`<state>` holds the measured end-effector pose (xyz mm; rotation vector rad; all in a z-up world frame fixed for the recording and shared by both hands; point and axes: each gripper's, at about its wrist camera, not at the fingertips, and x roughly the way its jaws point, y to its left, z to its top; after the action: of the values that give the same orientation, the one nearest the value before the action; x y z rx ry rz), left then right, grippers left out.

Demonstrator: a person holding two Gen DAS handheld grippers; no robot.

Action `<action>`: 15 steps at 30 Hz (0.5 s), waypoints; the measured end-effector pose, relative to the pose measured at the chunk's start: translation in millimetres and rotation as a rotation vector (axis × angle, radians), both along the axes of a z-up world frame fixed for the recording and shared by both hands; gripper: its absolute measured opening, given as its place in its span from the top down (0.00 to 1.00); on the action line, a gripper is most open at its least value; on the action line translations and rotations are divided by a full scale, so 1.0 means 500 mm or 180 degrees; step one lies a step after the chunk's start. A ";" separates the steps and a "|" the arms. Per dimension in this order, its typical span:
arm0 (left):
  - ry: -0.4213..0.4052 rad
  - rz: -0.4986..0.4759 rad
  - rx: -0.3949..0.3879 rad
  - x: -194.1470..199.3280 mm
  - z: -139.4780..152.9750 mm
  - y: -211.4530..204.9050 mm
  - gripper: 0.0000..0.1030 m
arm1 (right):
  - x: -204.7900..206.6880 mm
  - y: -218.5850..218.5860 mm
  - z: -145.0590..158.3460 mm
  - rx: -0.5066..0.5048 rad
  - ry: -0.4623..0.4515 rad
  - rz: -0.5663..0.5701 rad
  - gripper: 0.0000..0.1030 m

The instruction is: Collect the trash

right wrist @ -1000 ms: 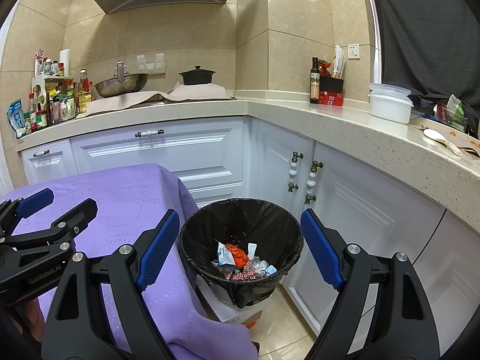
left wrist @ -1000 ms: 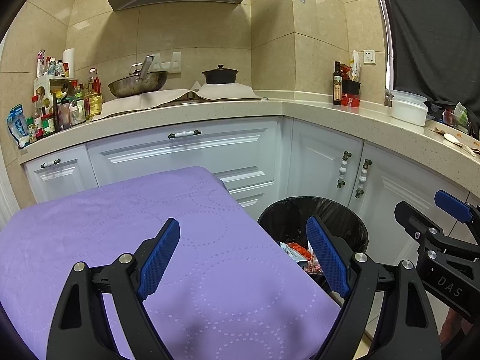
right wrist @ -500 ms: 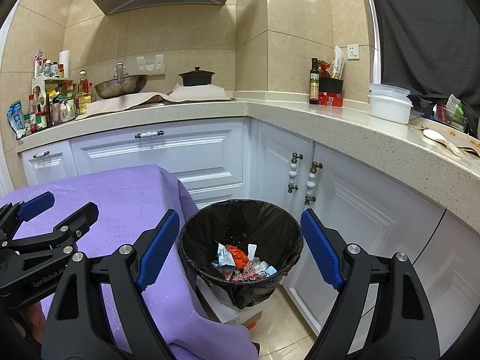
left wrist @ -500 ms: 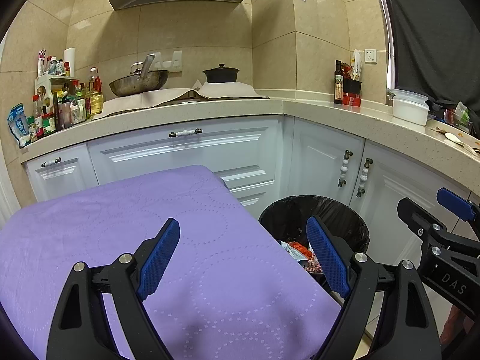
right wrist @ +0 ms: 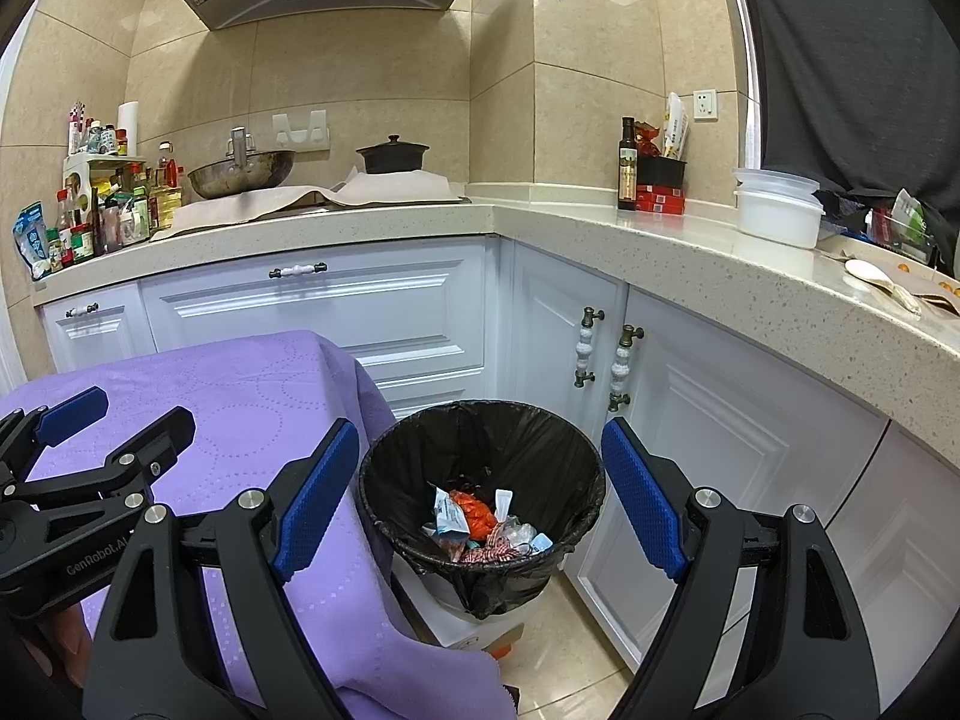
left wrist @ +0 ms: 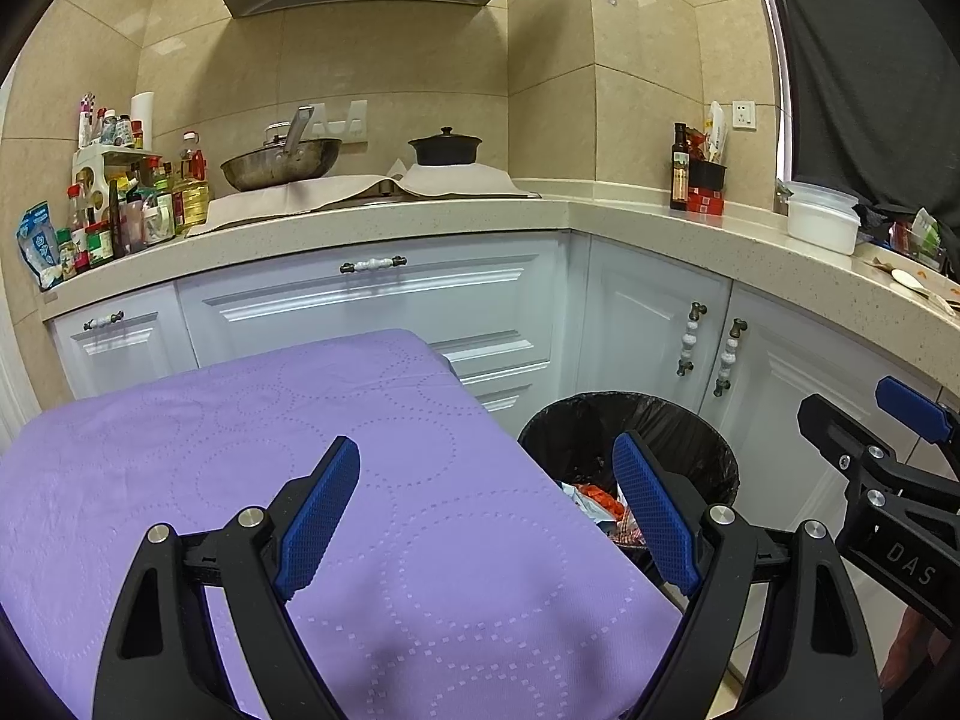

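Trash [right wrist: 480, 522] lies at the bottom of the bin [right wrist: 384, 468], a round bin lined with a black bag, standing on the tiled floor [right wrist: 570, 648] just beside the table and close to the white cabinet doors [right wrist: 564, 324] in the corner; wrappers in red, white and pale blue show among the pieces. Purple cloth [left wrist: 270, 450] covers the table, its edge hanging down next to the bin's rim; the cloth's top is bare in both views. Left gripper [left wrist: 486, 516] hangs over the cloth near its right edge, jaws spread wide with nothing between the blue pads; the bin shows partly behind its right finger. Right gripper [right wrist: 480, 498] hangs above the bin, jaws likewise released and empty, the bin's mouth framed between its fingers. Each gripper shows at the edge of the other's view. Countertop [right wrist: 372, 228] behind carries a wok [right wrist: 240, 171], a black pot [right wrist: 393, 156], bottles [right wrist: 108, 210] at the left and a white tub [right wrist: 777, 210] at the right.
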<state>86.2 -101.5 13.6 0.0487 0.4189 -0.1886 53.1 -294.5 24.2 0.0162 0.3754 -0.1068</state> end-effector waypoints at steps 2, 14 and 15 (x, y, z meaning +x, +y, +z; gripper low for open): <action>-0.0005 0.0002 -0.0001 -0.001 0.000 -0.001 0.19 | 0.001 0.000 0.001 -0.0001 -0.0002 -0.0001 0.21; -0.0024 0.0004 -0.0009 -0.005 0.003 -0.006 0.19 | -0.001 0.000 -0.001 0.0001 0.0000 -0.0001 0.21; -0.0026 0.0003 -0.0008 -0.005 0.004 -0.007 0.19 | 0.000 0.000 0.000 0.0001 -0.0002 -0.0002 0.21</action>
<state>83.5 -104.9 15.4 0.0467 0.4105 -0.1879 52.9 -294.7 24.1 0.0165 0.3748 -0.1074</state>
